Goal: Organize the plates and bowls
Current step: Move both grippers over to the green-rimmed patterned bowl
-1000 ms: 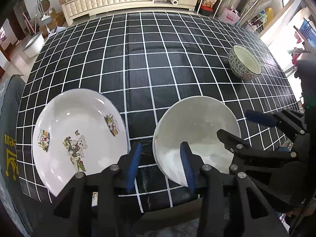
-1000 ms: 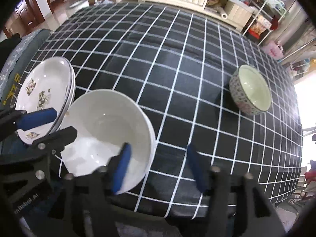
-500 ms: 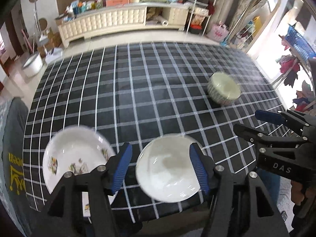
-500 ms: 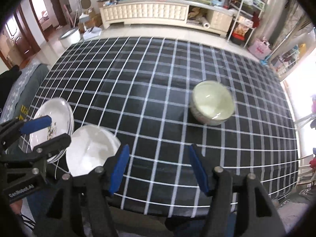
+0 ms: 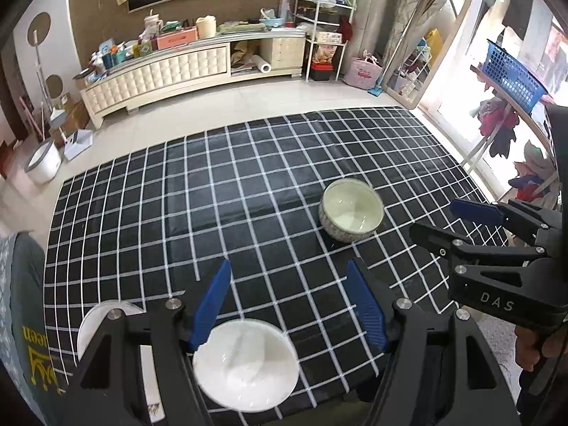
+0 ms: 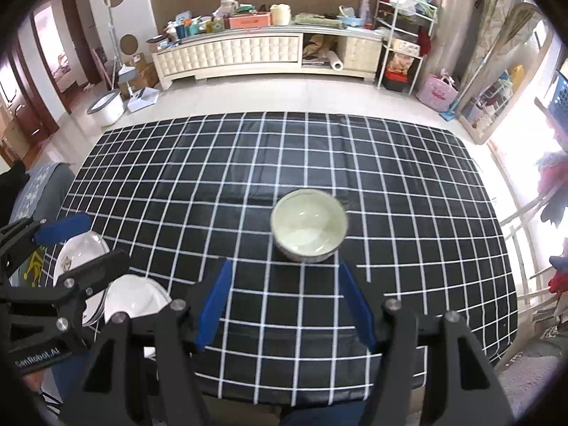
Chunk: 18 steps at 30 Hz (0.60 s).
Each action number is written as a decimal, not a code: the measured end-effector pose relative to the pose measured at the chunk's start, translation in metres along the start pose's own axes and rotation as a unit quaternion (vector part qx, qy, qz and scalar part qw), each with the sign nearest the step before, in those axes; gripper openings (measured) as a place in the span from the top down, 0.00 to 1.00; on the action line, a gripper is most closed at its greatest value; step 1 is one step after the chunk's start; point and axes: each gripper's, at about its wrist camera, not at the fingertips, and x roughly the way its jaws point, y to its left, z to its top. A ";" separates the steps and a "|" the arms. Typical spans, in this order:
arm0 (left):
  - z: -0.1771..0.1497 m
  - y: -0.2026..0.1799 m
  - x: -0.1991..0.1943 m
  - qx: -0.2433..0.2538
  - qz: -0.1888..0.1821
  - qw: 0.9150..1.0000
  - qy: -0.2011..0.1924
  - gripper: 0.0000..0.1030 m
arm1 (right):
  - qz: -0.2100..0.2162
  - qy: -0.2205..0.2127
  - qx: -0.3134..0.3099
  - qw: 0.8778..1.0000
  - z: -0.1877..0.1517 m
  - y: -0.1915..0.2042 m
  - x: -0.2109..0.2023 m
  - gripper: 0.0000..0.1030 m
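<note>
Hovering spread, empty: left gripper (image 5: 289,305), jaws just opening, right gripper (image 6: 284,307); patterned bowl (image 6: 308,227) ahead, unobstructed.

Cream tufted sideboard (image 6: 248,55), pale tiled floor (image 6: 284,97), bright window right.

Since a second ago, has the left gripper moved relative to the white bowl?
Yes. The left gripper has pulled up and back from the white bowl, which stays on the checked tablecloth; its jaws have just been opening, with nothing gripped.

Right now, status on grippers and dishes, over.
Left gripper just opened, right gripper open, both empty. White bowl beside plate; patterned bowl alone mid-table. Nothing blocking.
</note>
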 end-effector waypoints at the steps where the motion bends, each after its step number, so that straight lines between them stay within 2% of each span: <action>1: 0.004 -0.003 0.003 0.001 -0.001 1.000 0.000 0.32 | -0.001 -0.001 0.003 1.000 0.003 -0.006 0.001 0.35; 9: 0.036 -0.025 0.032 0.014 -0.005 1.000 0.015 0.32 | -0.001 0.002 0.036 0.999 0.019 -0.043 0.017 0.35; 18: 0.059 -0.038 0.091 -0.003 -0.020 0.997 0.073 0.32 | 0.009 0.023 0.067 0.997 0.032 -0.074 0.054 0.35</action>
